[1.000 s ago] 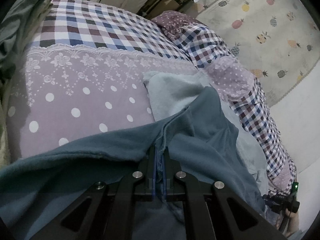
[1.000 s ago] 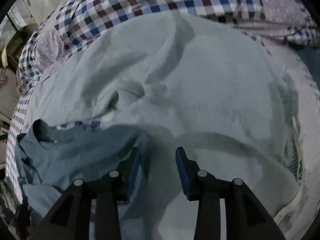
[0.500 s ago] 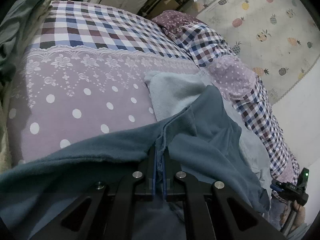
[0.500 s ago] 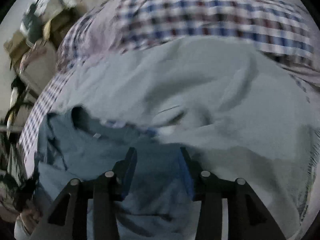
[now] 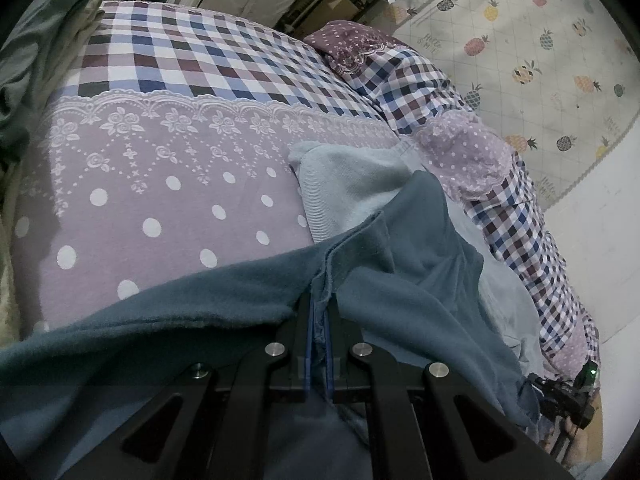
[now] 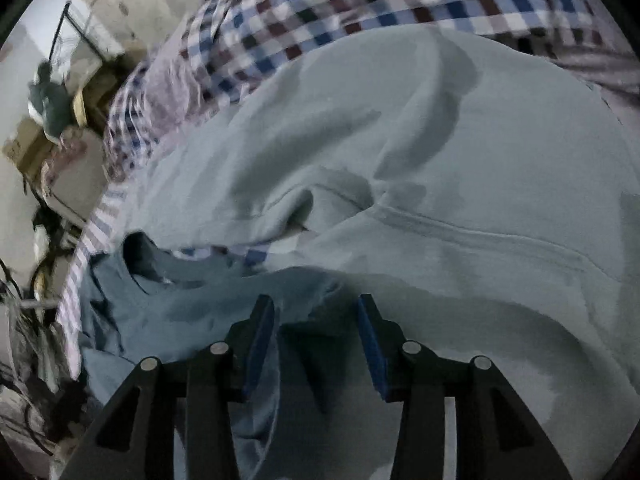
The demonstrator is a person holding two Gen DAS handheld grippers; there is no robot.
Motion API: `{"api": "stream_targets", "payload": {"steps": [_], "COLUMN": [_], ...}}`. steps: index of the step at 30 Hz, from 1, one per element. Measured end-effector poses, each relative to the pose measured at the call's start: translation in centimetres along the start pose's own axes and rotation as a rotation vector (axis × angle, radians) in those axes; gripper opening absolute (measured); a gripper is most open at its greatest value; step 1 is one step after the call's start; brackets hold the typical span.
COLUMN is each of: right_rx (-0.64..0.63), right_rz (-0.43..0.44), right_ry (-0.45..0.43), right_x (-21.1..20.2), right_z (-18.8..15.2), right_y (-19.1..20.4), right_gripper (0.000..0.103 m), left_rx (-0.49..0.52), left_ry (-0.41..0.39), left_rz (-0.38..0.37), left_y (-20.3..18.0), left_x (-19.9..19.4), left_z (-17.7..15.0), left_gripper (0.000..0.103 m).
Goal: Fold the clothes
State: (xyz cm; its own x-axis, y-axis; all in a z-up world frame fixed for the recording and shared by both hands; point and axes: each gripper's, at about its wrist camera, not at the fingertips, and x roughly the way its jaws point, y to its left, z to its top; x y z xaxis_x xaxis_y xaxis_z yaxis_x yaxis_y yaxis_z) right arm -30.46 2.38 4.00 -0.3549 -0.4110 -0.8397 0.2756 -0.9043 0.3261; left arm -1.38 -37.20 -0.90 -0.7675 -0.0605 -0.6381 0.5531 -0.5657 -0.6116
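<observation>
Left gripper point(image 5: 319, 320) pinches the hem of the dark teal garment point(image 5: 416, 256) draped across the polka-dot bedspread point(image 5: 160, 200), while the right gripper point(image 6: 316, 320) hovers, jaws spread, over the pale grey sweatshirt point(image 6: 400, 140).

The dark top point(image 5: 404, 280) lies on the bed point(image 5: 168, 200), pinched in the left claw point(image 5: 319, 312). Ahead of that claw, the pale top point(image 5: 352, 188) lies under it. The pale top spreads ahead of the right claw point(image 6: 316, 320).
</observation>
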Motion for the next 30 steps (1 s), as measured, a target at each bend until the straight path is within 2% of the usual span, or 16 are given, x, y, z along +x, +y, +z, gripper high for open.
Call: {"api": "stream_targets", "payload": {"steps": [1,2,3,7,9,11,13,16,17,18,20,21,23,26,28,30], "right_rx": [-0.004,0.002,0.016,0.062,0.068,0.104,0.139,0.154,0.158,0.152,0.125,0.103,0.057,-0.048,-0.123,-0.242], "right_rz": [-0.021,-0.046,-0.078,-0.132,-0.185,-0.224,-0.274,-0.473,-0.513,-0.505,-0.437,-0.401,-0.328,-0.222,-0.154,-0.1], "right_ry": [0.01,0.003,-0.024,-0.13,-0.096,-0.064,-0.068,-0.111,-0.127,-0.146,-0.176,-0.19,-0.204,-0.192,-0.176,-0.143], "right_x": [0.5,0.6,0.3,-1.9,-1.2,0.1,0.9,0.2,-0.4,-1.1,-2.2,-2.7,-3.3,-2.6,-1.4,0.5], "right_z": [0.1,0.2,0.3,0.4,0.4,0.3,0.3,0.4,0.4,0.4,0.4,0.5,0.7,1.1,1.4,1.4], "right_y": [0.1,0.0,-0.3,-0.7,-0.7,-1.4,-1.9,-1.5,-1.2,-0.8,0.5,1.6,3.9,9.4,13.5,18.6], "right_gripper": [0.022,0.008,0.005,0.004,0.004,0.004,0.006,0.016,0.016,0.017,0.027,0.039,0.045,0.047,0.049,0.053], "left_rx": [0.0,0.0,-0.004,-0.02,0.02,0.015,0.026,0.056,0.059,0.057,0.034,0.023,0.001,-0.029,-0.045,-0.042], "left_ry": [0.0,0.001,-0.004,-0.087,-0.086,-0.034,-0.03,-0.016,0.013,0.035,0.049,0.057,0.071,0.07,0.057,0.033], "left_rz": [0.0,-0.002,-0.008,-0.074,-0.041,0.008,0.024,0.05,0.047,0.04,0.013,0.0,-0.038,-0.082,-0.108,-0.127], "left_y": [0.0,0.0,0.1,0.2,-0.2,0.3,0.2,-0.2,-0.1,0.1,0.4,0.6,0.9,1.5,1.8,2.0], "left_x": [0.0,0.1,0.0,-1.7,-1.5,-0.3,-0.3,-0.2,0.2,0.5,0.5,0.4,0.2,-0.6,-1.4,-2.1], "left_z": [0.0,0.0,0.1,0.5,0.5,0.1,0.1,0.1,0.1,0.2,0.7,0.9,1.4,2.0,2.7,3.6], "left_gripper": [0.003,0.003,0.003,0.003,0.003,0.003,0.003,0.003,0.003,0.003,0.003,0.005,0.013,0.026,0.047,0.057]}}
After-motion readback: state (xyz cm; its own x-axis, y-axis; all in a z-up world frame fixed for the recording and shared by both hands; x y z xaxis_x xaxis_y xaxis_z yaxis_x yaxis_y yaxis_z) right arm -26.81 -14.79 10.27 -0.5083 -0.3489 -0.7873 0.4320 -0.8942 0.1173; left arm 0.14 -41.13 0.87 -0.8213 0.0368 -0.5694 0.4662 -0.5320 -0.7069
